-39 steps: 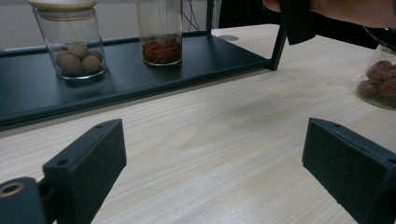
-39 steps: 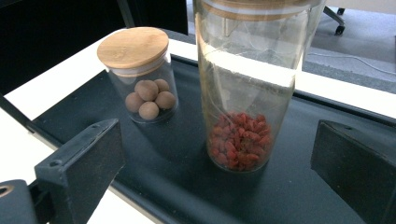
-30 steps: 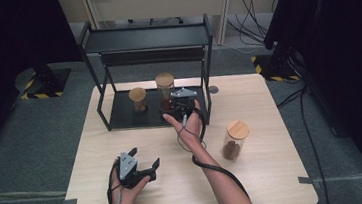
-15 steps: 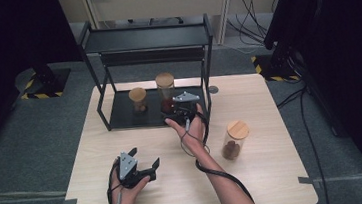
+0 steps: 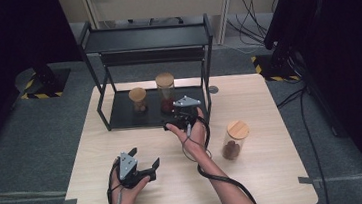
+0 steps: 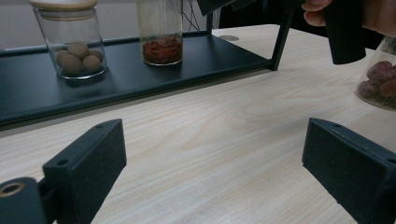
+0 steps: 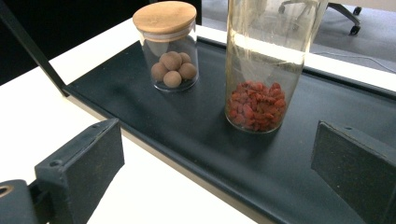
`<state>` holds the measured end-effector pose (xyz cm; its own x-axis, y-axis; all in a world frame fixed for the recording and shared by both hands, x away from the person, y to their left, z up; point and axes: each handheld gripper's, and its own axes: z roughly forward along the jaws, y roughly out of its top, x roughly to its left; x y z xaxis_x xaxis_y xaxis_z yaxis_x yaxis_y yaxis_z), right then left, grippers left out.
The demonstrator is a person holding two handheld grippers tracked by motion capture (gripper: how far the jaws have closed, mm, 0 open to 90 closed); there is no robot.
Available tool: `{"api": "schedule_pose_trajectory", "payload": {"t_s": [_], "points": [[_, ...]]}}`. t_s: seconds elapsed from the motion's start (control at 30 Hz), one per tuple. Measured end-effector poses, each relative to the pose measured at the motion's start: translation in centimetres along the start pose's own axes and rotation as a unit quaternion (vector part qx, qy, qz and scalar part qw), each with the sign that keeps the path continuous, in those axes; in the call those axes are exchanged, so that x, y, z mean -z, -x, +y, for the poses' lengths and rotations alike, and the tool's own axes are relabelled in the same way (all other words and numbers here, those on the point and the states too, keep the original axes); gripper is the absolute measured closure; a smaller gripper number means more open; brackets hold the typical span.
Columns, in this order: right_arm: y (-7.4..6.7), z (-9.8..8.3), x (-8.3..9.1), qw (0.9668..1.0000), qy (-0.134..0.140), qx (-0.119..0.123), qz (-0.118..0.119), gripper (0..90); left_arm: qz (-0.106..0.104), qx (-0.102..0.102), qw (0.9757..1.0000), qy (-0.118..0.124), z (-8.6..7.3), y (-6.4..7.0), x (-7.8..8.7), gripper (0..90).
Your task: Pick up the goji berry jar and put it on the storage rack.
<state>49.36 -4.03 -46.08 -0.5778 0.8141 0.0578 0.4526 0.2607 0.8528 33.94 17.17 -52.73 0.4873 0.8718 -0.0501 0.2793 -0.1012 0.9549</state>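
Observation:
A black two-tier rack [image 5: 120, 119] stands at the back of the wooden table. Its lower shelf [image 7: 140, 116] carries a short cork-lidded jar of brown balls [image 5: 138, 100] [image 7: 170, 51] [image 6: 74, 46] and a tall jar of red bits [image 5: 166, 91] [image 7: 261, 74] [image 6: 161, 37]. My right gripper [image 5: 177, 113] [image 7: 219, 144] hovers at the shelf's front edge, open, pointing at the tall jar with nothing between its jaws. At the table's front left my left gripper [image 5: 145, 155] [image 6: 212, 144] rests open and empty, facing the rack.
A third cork-lidded jar of dark red fruit [image 5: 235, 139] [image 6: 380, 79] stands on the table right of my right hand. The rack's upper shelf [image 5: 147, 37] overhangs the two jars. Cables trail from both grippers over bare tabletop [image 5: 276, 173].
My right gripper has drawn back slightly from the tall jar toward the front edge of the shelf. The left gripper has stayed put.

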Motion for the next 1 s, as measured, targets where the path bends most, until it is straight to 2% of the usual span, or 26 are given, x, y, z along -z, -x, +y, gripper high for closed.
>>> {"api": "schedule_pose_trajectory", "payload": {"t_s": [1.0], "points": [[-1.0, -2.1, 2.8, 0.9996, 0.006, 0.015, 0.021, 3.0, 0.002, 0.001, 1.0, 0.0, 0.0, 0.0, 0.0, 5.7]]}}
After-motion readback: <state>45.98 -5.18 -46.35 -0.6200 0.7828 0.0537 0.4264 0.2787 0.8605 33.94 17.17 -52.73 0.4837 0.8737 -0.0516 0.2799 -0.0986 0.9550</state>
